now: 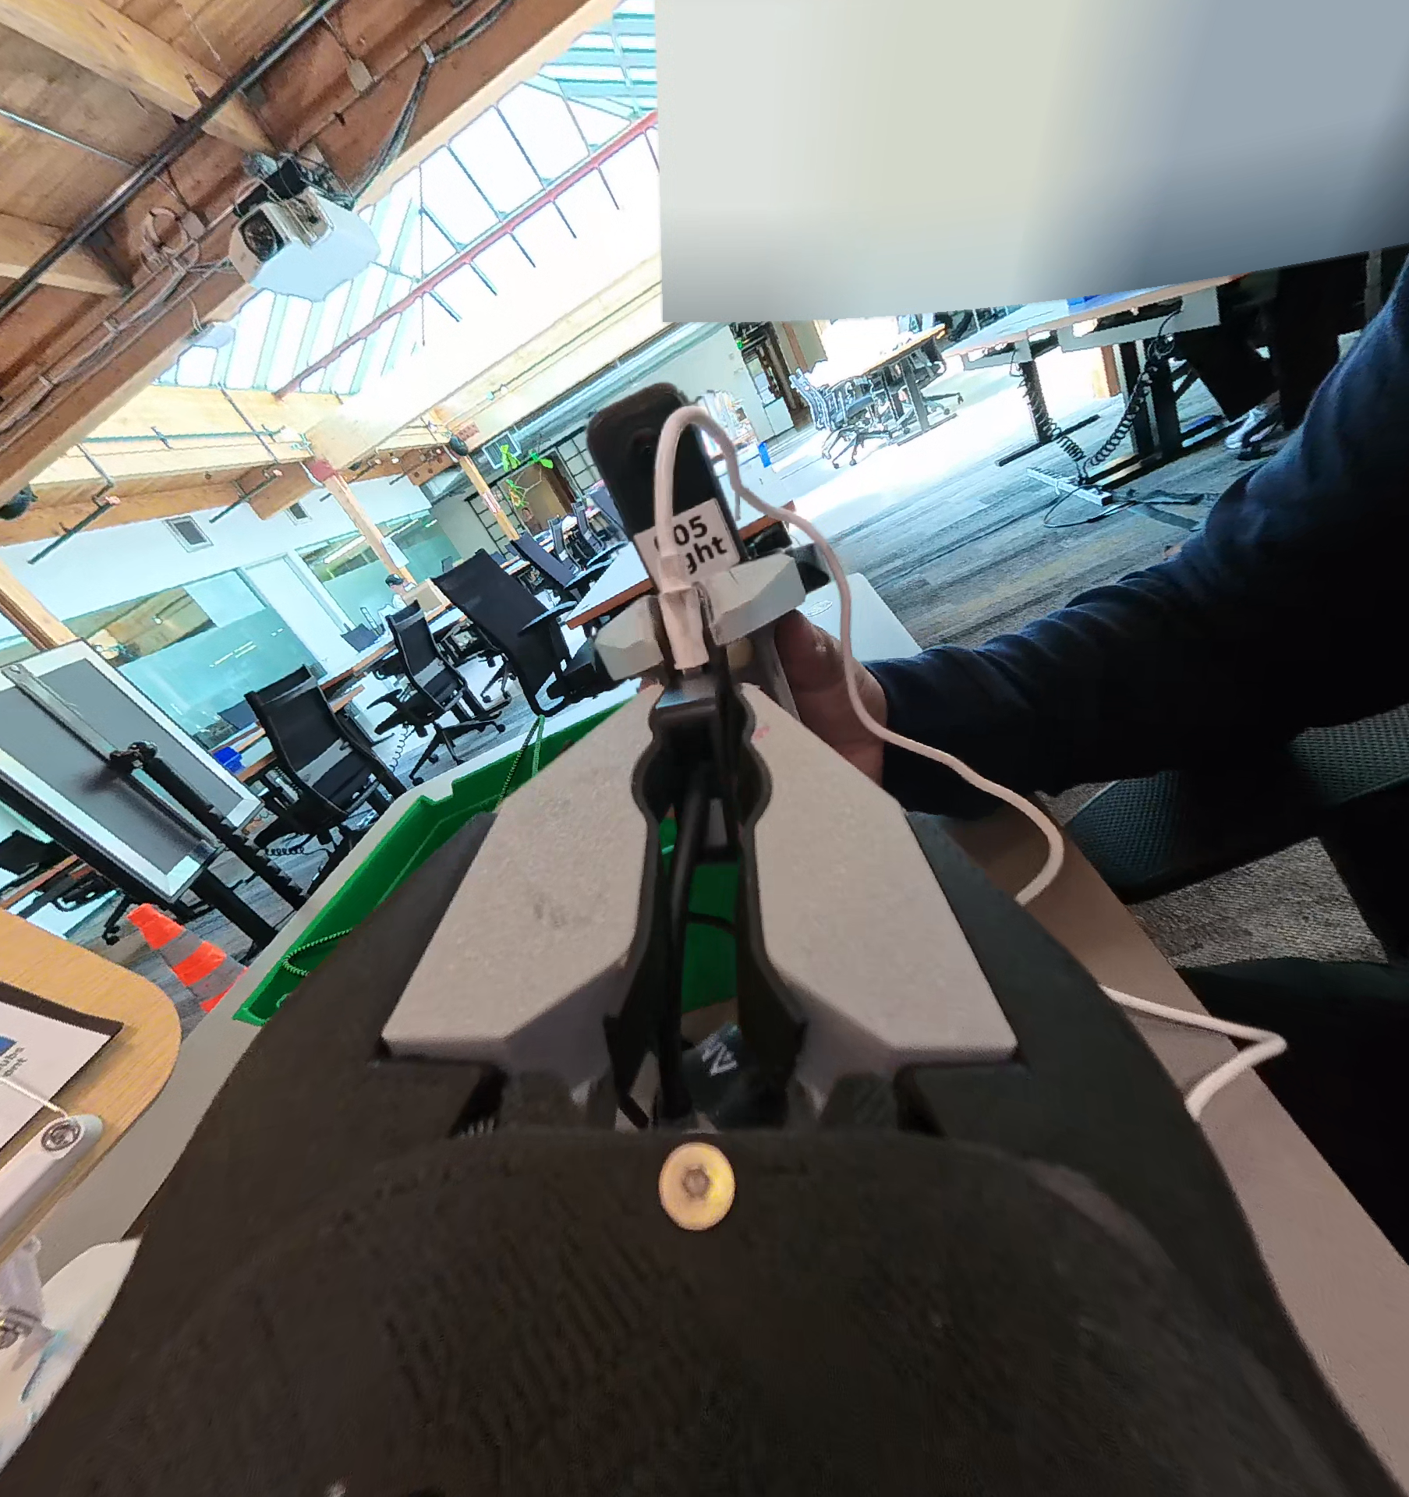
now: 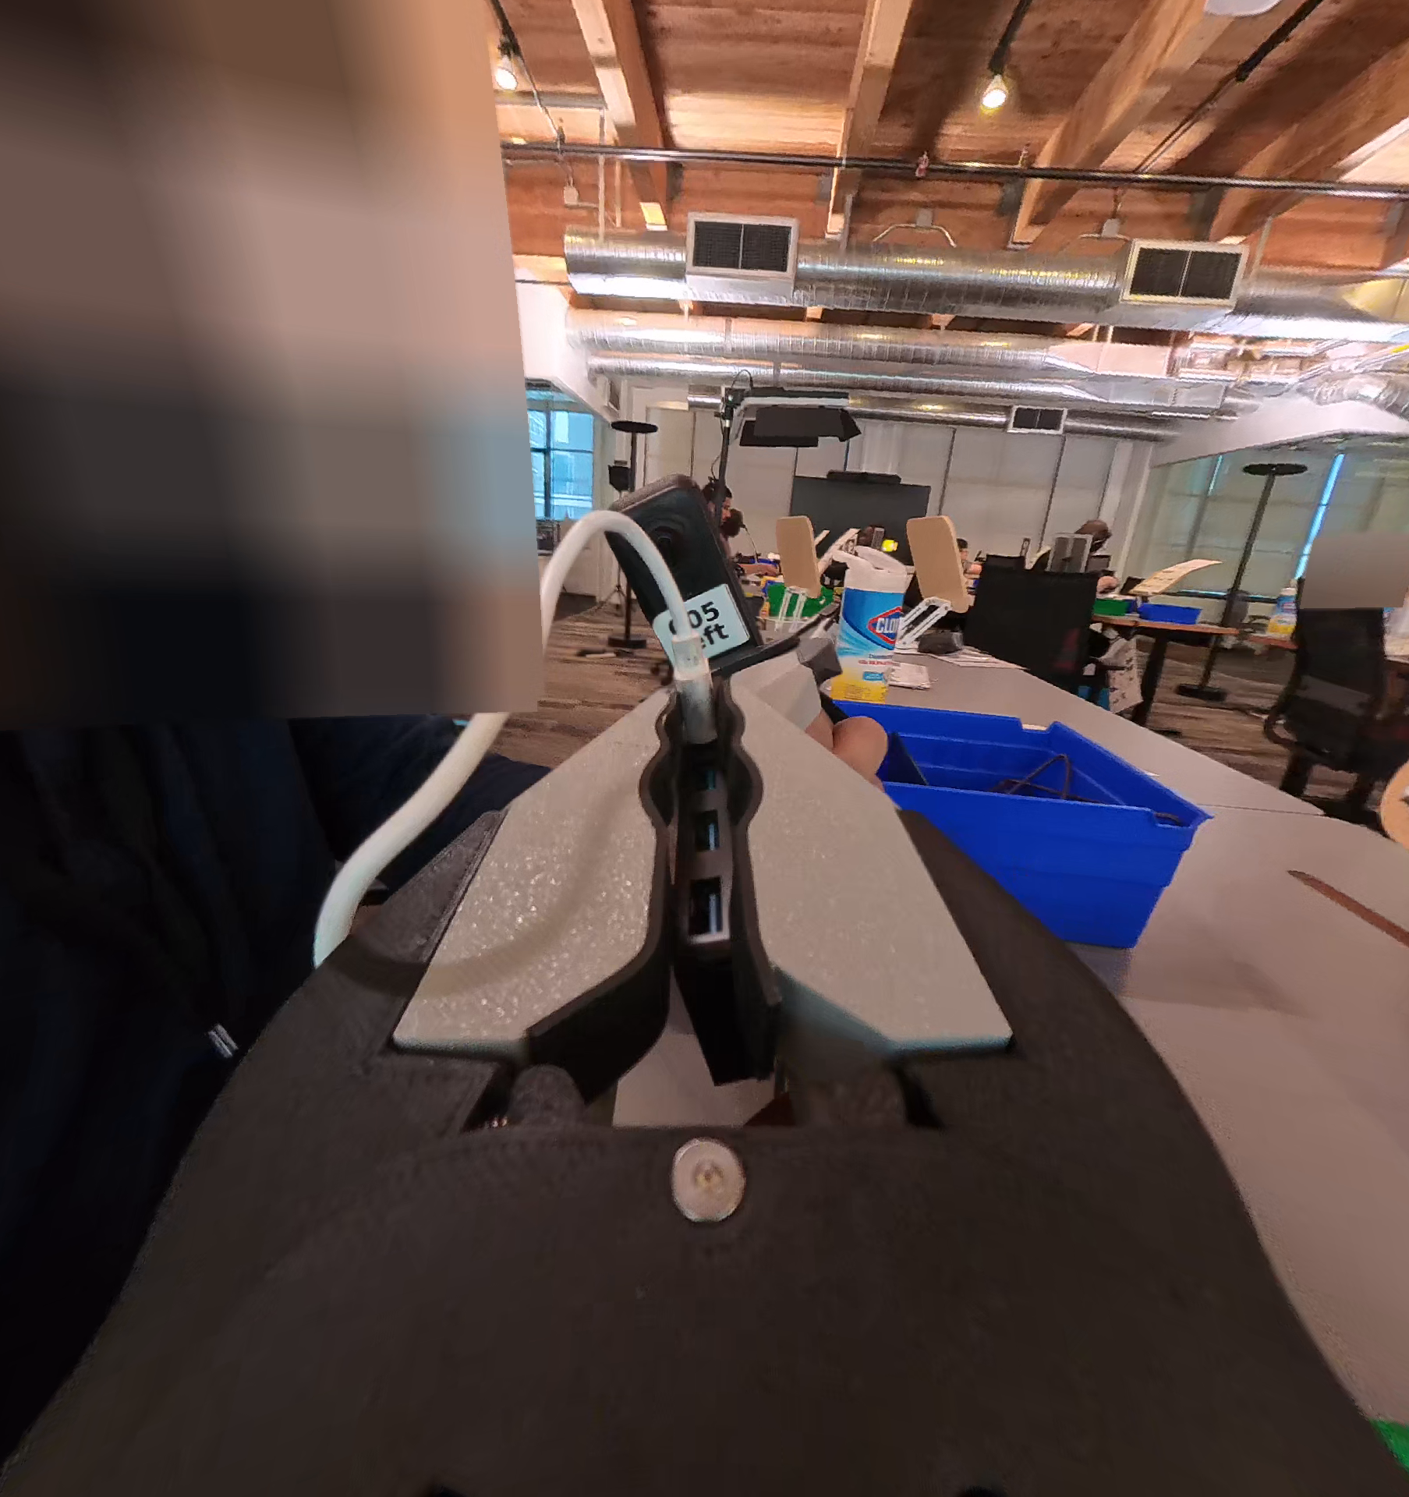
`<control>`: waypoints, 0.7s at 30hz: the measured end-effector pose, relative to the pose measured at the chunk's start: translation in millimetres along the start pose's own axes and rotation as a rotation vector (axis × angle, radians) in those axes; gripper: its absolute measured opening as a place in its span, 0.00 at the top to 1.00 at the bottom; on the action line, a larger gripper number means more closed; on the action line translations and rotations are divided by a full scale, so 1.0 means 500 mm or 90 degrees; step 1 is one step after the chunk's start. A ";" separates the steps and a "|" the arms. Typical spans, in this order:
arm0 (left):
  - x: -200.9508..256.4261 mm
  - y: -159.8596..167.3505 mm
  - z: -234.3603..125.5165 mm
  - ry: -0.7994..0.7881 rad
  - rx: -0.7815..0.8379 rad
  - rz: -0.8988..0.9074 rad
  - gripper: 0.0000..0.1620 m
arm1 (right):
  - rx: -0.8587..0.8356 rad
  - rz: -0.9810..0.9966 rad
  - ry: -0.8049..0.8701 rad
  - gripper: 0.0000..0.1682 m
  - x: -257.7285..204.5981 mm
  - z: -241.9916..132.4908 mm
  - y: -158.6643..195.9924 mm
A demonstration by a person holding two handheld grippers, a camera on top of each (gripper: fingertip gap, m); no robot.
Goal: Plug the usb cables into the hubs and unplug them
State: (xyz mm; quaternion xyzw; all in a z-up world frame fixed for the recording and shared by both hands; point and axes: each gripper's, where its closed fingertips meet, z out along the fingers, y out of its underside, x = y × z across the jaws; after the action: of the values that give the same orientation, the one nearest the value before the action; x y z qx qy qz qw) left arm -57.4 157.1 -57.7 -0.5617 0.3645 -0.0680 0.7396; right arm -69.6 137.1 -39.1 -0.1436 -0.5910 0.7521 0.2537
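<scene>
My left gripper point(image 1: 697, 713) is shut on the end of a black USB hub point(image 1: 685, 698), with the hub's black lead running back between its fingers. Facing it, my right gripper point(image 1: 689, 628) is shut on a white USB plug point(image 1: 679, 624), and the white cable point(image 1: 847, 648) loops off to the right. In the right wrist view my right gripper point(image 2: 699, 713) pinches the plug point(image 2: 693, 684) at its tips. The plug's metal end meets the far end of the hub point(image 2: 709, 907), whose blue ports face up under the finger gap. I cannot tell how deep the plug sits.
A green bin point(image 1: 442, 850) lies below the left gripper and a blue bin point(image 2: 1049, 810) stands on the grey table point(image 2: 1252, 1053) to the right. A wipes canister point(image 2: 871, 624) stands behind it. A dark-sleeved arm point(image 1: 1171, 632) holds the right gripper. An orange cone point(image 1: 190, 956) stands on the floor. The grippers are tip to tip, or close to it.
</scene>
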 end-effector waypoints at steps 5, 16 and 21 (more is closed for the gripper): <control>-0.003 0.000 -0.002 -0.006 -0.005 0.007 0.94 | 0.013 0.046 -0.009 0.97 0.004 0.001 -0.002; -0.010 0.006 -0.002 0.001 -0.001 -0.038 0.95 | -0.011 0.027 0.022 0.97 0.013 0.001 0.002; -0.006 0.005 0.000 0.021 0.013 -0.074 0.95 | -0.112 -0.222 0.105 0.96 0.006 0.002 0.007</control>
State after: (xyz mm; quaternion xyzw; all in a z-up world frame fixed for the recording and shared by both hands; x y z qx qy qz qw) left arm -60.2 159.5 -58.3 -0.5730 0.3430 -0.1237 0.7339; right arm -73.5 137.5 -41.9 -0.1214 -0.6474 0.6283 0.4139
